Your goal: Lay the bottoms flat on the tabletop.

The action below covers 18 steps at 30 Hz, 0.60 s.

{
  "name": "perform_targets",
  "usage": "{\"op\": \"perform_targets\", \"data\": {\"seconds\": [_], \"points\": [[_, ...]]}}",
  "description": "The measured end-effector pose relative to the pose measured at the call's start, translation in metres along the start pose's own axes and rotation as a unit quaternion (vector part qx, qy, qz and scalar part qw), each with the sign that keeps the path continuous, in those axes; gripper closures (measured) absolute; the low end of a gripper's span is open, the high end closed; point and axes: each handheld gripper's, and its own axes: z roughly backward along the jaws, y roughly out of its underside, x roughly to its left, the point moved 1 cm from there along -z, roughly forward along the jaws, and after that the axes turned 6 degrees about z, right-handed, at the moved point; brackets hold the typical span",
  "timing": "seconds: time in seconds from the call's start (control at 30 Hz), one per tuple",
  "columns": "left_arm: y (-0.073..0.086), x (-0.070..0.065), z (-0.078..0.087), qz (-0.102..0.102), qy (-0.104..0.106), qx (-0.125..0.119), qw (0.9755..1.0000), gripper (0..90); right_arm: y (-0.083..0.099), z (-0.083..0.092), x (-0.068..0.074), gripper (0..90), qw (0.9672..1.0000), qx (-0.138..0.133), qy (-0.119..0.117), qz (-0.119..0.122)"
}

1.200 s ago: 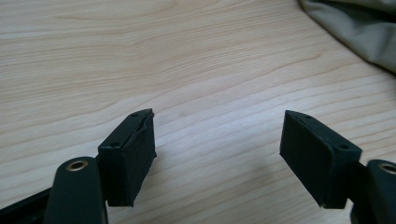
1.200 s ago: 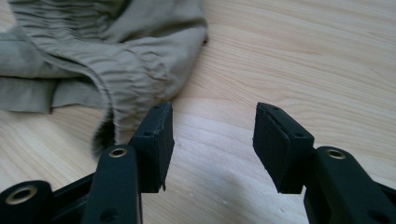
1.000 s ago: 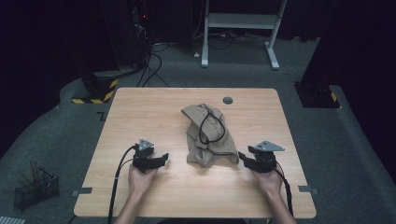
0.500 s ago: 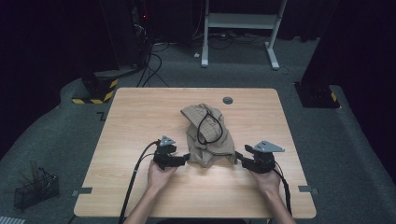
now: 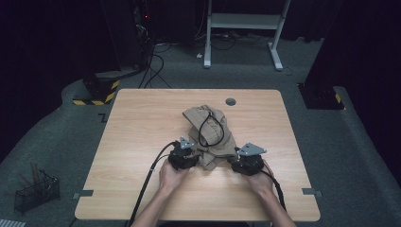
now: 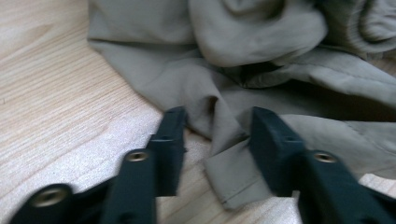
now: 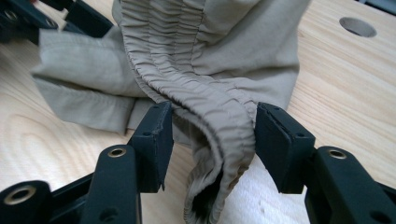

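Since the earlier frames the left gripper (image 5: 195, 153) has slid in across the table (image 5: 137, 142) from the open wood at the left to the near-left edge of the crumpled khaki garment (image 5: 210, 135), and its jaws have just been closing — a fold of the cloth's hem now lies between them. The right gripper (image 5: 232, 161) has edged in a little toward the garment's near-right corner.

The garment lies in a heap just past the middle of the table, with a black drawstring (image 5: 210, 130) looped on top of it. From the heap, the left gripper sits at about 7 o'clock and the right at about 5 o'clock, each at the cloth's edge. A round grommet hole (image 5: 231, 101) in the table lies at about 1 o'clock from the heap, a little apart from it.

In the left gripper view the jaws stand at a middling gap on either side of the hem fold (image 6: 229, 154); the right-hand jaw lies against the cloth, the left-hand one looks just clear of it — not yet a pinch. In the right gripper view the jaws stand wide around the gathered elastic waistband (image 7: 210, 116), which arches up between them; the pads sit close beside it without squeezing.
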Motion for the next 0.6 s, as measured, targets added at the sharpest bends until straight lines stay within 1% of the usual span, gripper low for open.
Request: {"op": "perform_targets", "data": {"seconds": [0.1,0.13,0.23,0.27,0.3,0.37,0.4,0.43,0.47,0.5,0.53,0.6], "points": [[0.0,0.0,0.0,-0.003,0.006,0.002,1.0,74.1,-0.001,0.0,0.0,50.1,0.9999,0.004,-0.002,0.009],[0.0,0.0,0.001,-0.003,0.01,0.003,0.9999,76.9,0.0,0.001,0.0,50.3,0.9998,0.005,-0.002,0.02],[0.0,0.001,0.001,-0.002,0.012,0.004,0.9999,82.7,0.003,0.004,0.0,49.8,0.9994,0.005,0.0,0.034],[0.0,0.001,0.001,-0.002,0.014,0.005,0.9999,84.1,0.005,0.005,0.001,49.3,0.9995,0.006,-0.003,0.032],[0.001,0.001,0.001,0.002,0.016,0.005,0.9999,85.0,0.007,0.005,0.0,51.4,0.9994,0.009,-0.004,0.033],[0.001,0.002,0.001,0.003,0.018,0.005,0.9998,86.0,0.009,0.004,0.001,59.6,0.9991,0.012,0.007,0.041],[0.001,0.001,0.002,0.002,0.019,0.006,0.9998,86.5,0.009,0.004,0.001,63.9,0.9993,0.009,0.007,0.035],[0.001,0.001,0.002,0.002,0.019,0.006,0.9998,87.0,0.009,0.004,0.001,63.9,0.9993,0.009,0.007,0.035],[0.001,0.001,0.002,0.0,0.018,0.006,0.9998,87.4,0.009,0.005,-0.004,70.2,0.9999,-0.006,-0.002,0.01],[0.001,0.002,0.002,-0.002,0.017,0.007,0.9998,87.4,0.009,0.005,-0.004,70.2,0.9999,-0.006,-0.002,0.01],[0.001,0.002,0.003,-0.002,0.019,0.008,0.9998,87.9,0.009,0.006,-0.009,74.2,0.9998,-0.012,-0.004,-0.012],[0.003,0.003,0.005,-0.005,0.017,0.01,0.9998,88.4,0.011,0.007,-0.015,76.2,0.9989,-0.019,-0.012,-0.042]]}}
